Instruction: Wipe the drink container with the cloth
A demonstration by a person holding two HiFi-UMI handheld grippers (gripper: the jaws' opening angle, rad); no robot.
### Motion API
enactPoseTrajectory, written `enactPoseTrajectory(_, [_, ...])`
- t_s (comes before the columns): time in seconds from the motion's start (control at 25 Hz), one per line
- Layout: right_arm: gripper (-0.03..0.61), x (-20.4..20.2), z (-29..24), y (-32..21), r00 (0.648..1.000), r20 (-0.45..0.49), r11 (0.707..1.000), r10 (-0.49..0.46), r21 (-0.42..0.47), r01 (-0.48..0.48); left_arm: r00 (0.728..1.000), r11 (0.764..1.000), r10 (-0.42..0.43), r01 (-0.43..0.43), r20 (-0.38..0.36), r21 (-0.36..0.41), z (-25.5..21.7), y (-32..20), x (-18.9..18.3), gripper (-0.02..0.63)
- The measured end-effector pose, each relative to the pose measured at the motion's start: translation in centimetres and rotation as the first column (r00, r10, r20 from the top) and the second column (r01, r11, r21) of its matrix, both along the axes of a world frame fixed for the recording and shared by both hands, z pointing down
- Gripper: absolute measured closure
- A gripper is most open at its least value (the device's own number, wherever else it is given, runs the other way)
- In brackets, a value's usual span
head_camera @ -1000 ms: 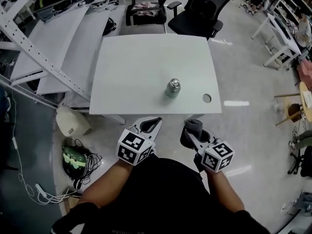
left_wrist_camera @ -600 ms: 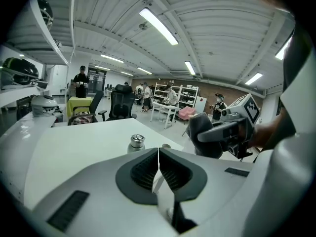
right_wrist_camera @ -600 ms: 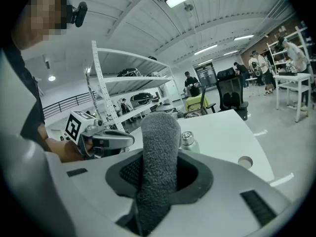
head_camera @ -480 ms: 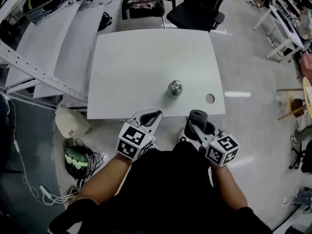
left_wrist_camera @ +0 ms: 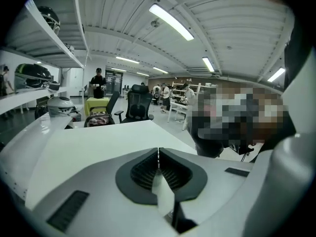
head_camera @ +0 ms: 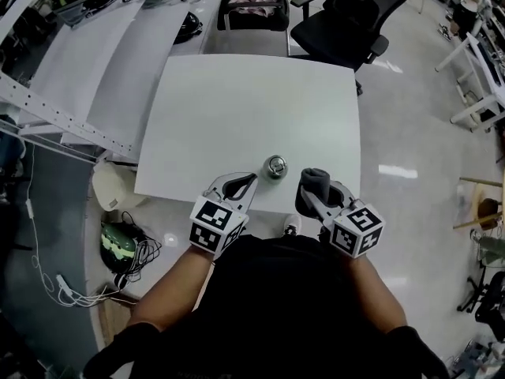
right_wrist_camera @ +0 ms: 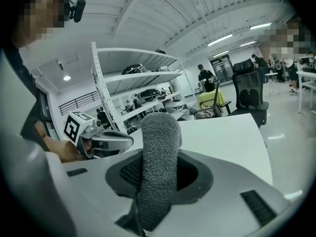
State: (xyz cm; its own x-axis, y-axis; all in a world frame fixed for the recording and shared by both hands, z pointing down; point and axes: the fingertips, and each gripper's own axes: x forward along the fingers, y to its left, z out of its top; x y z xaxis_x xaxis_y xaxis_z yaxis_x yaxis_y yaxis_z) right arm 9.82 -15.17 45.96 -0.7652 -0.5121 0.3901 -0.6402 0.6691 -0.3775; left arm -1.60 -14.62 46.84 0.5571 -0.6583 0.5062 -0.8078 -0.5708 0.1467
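Observation:
A silver-green drink can (head_camera: 275,166) stands upright near the front edge of the white table (head_camera: 245,117). My left gripper (head_camera: 248,181) hovers just left of the can at the table's front edge, jaws shut with nothing between them (left_wrist_camera: 158,154). My right gripper (head_camera: 313,188) sits to the can's right, shut on a rolled grey cloth (right_wrist_camera: 158,162) that sticks up out of its jaws; from the head camera the cloth (head_camera: 316,181) appears as a dark grey wad. Neither gripper touches the can.
A round cable hole (head_camera: 349,188) lies in the table's front right corner. Two black office chairs (head_camera: 351,18) stand behind the table. White shelving (head_camera: 87,61) runs along the left, with a helmet and cables (head_camera: 118,247) on the floor below.
The view has moved forward: the can and table edge now lie right at both grippers, which were short of the table a second ago. Both grips are unchanged.

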Motion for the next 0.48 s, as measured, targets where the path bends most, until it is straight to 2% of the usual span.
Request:
enactPoseTrajectory(0.16, [0.466,0.7,0.5,-2.5,0.997,0.017,0.997,-0.081,-0.016,0.081,0.998,0.998,-0.057,0.057,0.006,-0.001,0.4,-1.9,1.2,0.595])
enactPoseTrajectory(0.36, [0.466,-0.4,1.0,-4.2,0.984,0.037,0.984,-0.175,-0.013,0.175,0.991,0.991,-0.135,0.135,0.018,0.013,0.3,-3.0,0.5,0.595])
enactPoseTrajectory(0.48, [0.466,-1.6,0.8,-5.2,0.981,0.057,0.982,-0.187,-0.002,0.188,0.992,0.995,-0.101,0.1,0.071,0.019,1.2,-2.9,-0.1,0.594])
